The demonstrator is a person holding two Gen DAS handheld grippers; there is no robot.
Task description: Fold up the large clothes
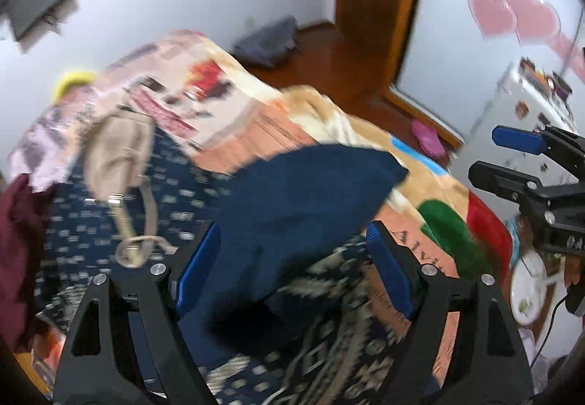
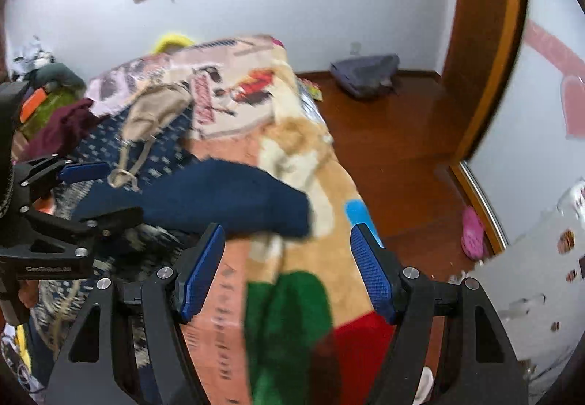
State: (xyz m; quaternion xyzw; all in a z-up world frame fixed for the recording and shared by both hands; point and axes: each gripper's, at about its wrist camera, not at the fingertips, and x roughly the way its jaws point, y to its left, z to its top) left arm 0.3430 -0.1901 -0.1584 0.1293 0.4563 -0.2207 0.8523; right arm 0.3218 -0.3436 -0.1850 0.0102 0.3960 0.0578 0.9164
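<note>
Navy garment (image 1: 303,192): lies on the bed, a plain dark-blue cloth resting partly on a patterned navy-and-cream fabric (image 1: 329,313); blur hides its outline and what kind of clothing it is.
Left tongs (image 1: 292,273): fingers wide apart, nothing pinched; the garment sits directly ahead, its near part showing between the two blue pads without touching them.
Right tongs (image 2: 289,273): fingers apart and empty, over the colourful blanket (image 2: 292,332); the garment lies ahead and to their left.
Long axis: as seen from the right wrist, the garment stretches across the view, from the left tongs' side toward its free end (image 2: 292,211) ahead of the right tongs.
Nearer hand: my judgement is the left, since the cloth begins at its fingers; the right would have to reach forward and leftward for the far end.
Hard to make out: motion smear softens every edge, so sleeves, hem and folds cannot be told.
Clutter: a beige strapped bag (image 1: 117,152) lies beyond and left of the left tongs, near the garment.
</note>
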